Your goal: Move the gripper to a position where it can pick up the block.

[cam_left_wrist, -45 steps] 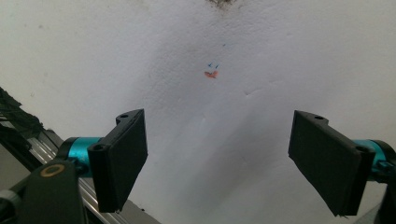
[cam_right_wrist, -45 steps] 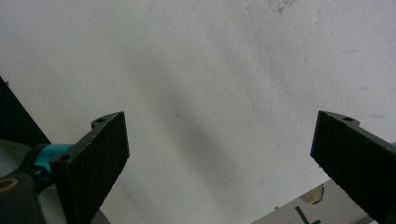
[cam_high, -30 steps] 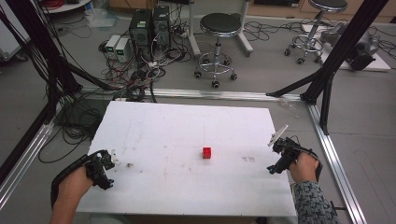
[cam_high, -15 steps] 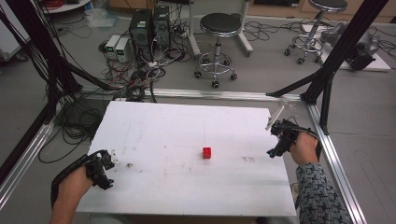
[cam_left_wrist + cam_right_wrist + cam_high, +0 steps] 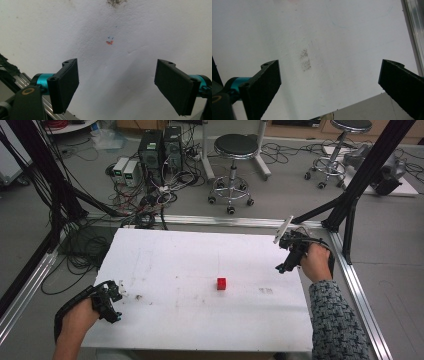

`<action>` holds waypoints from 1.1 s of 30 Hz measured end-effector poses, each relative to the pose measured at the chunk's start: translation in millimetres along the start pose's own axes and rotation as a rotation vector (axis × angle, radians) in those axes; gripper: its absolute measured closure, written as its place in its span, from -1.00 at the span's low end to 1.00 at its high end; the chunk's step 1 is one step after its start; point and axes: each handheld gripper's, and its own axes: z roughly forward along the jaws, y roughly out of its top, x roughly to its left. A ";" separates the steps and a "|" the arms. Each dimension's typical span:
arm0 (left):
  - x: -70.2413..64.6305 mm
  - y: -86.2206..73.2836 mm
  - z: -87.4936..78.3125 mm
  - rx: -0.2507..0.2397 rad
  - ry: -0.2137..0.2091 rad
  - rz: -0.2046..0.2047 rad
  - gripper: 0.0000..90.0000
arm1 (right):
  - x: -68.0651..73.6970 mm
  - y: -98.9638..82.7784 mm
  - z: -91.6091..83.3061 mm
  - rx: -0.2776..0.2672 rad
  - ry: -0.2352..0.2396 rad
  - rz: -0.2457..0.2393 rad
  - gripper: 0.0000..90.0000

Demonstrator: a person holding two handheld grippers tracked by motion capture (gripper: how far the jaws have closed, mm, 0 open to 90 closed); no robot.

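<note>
A small red cube [image 5: 221,283] sits alone on the white table [image 5: 190,252], slightly right of centre. My left gripper [image 5: 114,301] rests at the near left corner, well left of the cube; in the left gripper view it [image 5: 122,75] stands open over bare table with a tiny orange mark [image 5: 109,42] ahead. My right gripper [image 5: 286,259] hangs above the table's right edge, beyond and to the right of the cube. In its own view the right gripper [image 5: 329,75] is open wide over a grey smudge [image 5: 305,60]. Nothing is between either pair of jaws.
Aluminium rails [image 5: 360,285] frame the table, with black struts [image 5: 350,200] rising at the far right and left. Beyond the far edge the floor holds stools [image 5: 235,150], computer boxes [image 5: 155,150] and tangled cables [image 5: 145,205]. A grey smudge [image 5: 266,290] marks the table right of the cube.
My right gripper has moved away from the person, toward the table's far right corner. The left gripper and the red cube have stayed put.
</note>
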 end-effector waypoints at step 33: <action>-1.5 2.0 3.5 -0.010 -0.004 0.004 -0.55 | 30.9 106.2 120.0 0.129 0.099 -0.263 -0.92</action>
